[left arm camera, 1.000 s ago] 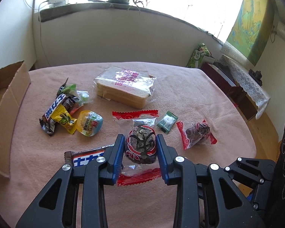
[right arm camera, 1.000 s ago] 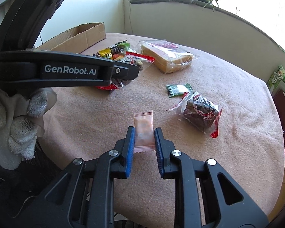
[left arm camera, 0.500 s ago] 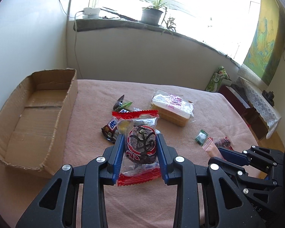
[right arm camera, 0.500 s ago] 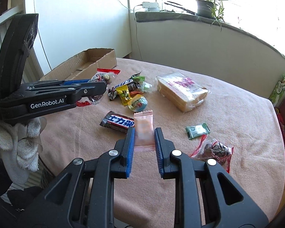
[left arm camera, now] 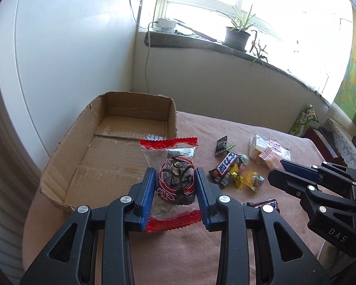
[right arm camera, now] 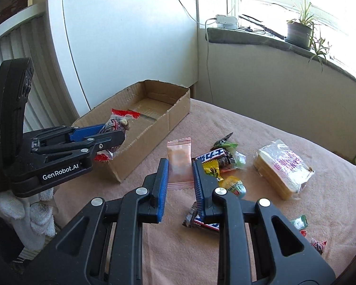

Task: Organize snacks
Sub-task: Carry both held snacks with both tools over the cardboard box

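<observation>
My left gripper (left arm camera: 174, 181) is shut on a clear red-edged packet with a dark cake (left arm camera: 175, 182), held above the table just right of an open cardboard box (left arm camera: 106, 156). In the right wrist view the left gripper (right arm camera: 114, 135) holds that packet (right arm camera: 117, 124) over the box's near wall (right arm camera: 140, 149). My right gripper (right arm camera: 180, 168) is shut on a small pink sachet (right arm camera: 179, 161), held above the table right of the box. The right gripper (left arm camera: 276, 168) also shows in the left wrist view with the sachet (left arm camera: 269, 158).
Loose snacks lie on the pink tablecloth (right arm camera: 284, 216): a candy pile (right arm camera: 222, 163), a wrapped bread loaf (right arm camera: 283, 168), a chocolate bar (right arm camera: 205, 223), a green sachet (right arm camera: 299, 223) and a red-edged packet (right arm camera: 318, 244). A window sill with a plant (left arm camera: 237, 38) stands behind.
Both grippers have swung left toward the cardboard box, carrying their packets. The left gripper's packet is now at the box's near right side; the box fills more of both views.
</observation>
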`<action>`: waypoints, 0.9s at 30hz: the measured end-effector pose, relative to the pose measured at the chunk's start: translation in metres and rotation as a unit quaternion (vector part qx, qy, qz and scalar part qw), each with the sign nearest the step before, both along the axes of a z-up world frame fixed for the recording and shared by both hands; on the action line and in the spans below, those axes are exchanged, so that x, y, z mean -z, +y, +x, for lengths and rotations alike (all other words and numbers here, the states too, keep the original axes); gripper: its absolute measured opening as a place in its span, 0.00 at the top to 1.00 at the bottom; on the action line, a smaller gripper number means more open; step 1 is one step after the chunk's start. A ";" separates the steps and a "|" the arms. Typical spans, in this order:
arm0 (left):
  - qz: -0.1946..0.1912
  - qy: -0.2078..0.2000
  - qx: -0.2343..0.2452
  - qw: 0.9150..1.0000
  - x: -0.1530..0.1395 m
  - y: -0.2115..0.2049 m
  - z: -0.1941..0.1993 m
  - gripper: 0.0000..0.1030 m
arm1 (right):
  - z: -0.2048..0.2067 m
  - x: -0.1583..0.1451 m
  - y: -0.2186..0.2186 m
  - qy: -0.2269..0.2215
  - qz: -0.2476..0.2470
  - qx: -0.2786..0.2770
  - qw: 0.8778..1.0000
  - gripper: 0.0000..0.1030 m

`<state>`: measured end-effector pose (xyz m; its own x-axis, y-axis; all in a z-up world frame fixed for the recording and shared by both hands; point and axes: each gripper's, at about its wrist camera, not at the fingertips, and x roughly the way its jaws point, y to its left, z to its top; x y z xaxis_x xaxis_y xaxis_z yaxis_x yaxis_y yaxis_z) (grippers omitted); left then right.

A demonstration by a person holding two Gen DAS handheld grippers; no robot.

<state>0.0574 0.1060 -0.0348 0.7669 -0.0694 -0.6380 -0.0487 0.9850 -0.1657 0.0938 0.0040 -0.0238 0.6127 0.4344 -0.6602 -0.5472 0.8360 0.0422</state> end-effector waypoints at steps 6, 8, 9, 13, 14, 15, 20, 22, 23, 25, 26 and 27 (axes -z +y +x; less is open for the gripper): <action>0.005 0.005 -0.028 1.000 0.002 0.029 0.000 0.69 | 0.021 -0.001 0.048 0.002 -0.001 -0.026 1.000 0.79; 0.006 0.008 -0.034 0.999 0.003 0.036 0.001 0.69 | 0.028 0.000 0.062 0.006 -0.001 -0.033 0.999 0.79; 0.007 0.010 -0.036 0.999 0.004 0.038 0.002 0.69 | 0.032 0.001 0.069 0.007 -0.002 -0.036 0.999 0.79; 0.006 0.019 -0.045 0.999 0.009 0.050 0.004 0.69 | 0.042 0.008 0.090 0.016 -0.003 -0.043 0.999 0.79; 0.005 0.020 -0.047 0.999 0.009 0.052 0.005 0.69 | 0.043 0.009 0.093 0.019 -0.003 -0.046 0.999 0.79; 0.005 0.022 -0.049 0.999 0.010 0.054 0.005 0.69 | 0.045 0.011 0.097 0.021 -0.004 -0.049 0.999 0.79; 0.007 0.024 -0.056 0.998 0.011 0.061 0.006 0.69 | 0.052 0.018 0.116 0.027 -0.008 -0.061 0.998 0.79; 0.006 0.025 -0.060 0.998 0.011 0.063 0.007 0.69 | 0.054 0.019 0.121 0.029 -0.008 -0.064 0.998 0.79; 0.007 0.026 -0.061 0.998 0.011 0.064 0.008 0.69 | 0.055 0.020 0.122 0.030 -0.009 -0.065 0.997 0.79; 0.009 0.026 -0.062 0.998 0.011 0.064 0.008 0.69 | 0.056 0.021 0.124 0.032 -0.008 -0.067 0.997 0.79; 0.009 0.027 -0.063 0.998 0.011 0.065 0.008 0.69 | 0.057 0.022 0.125 0.034 -0.007 -0.068 0.997 0.79; 0.010 0.027 -0.063 0.998 0.011 0.064 0.009 0.69 | 0.058 0.022 0.125 0.035 -0.006 -0.069 0.997 0.79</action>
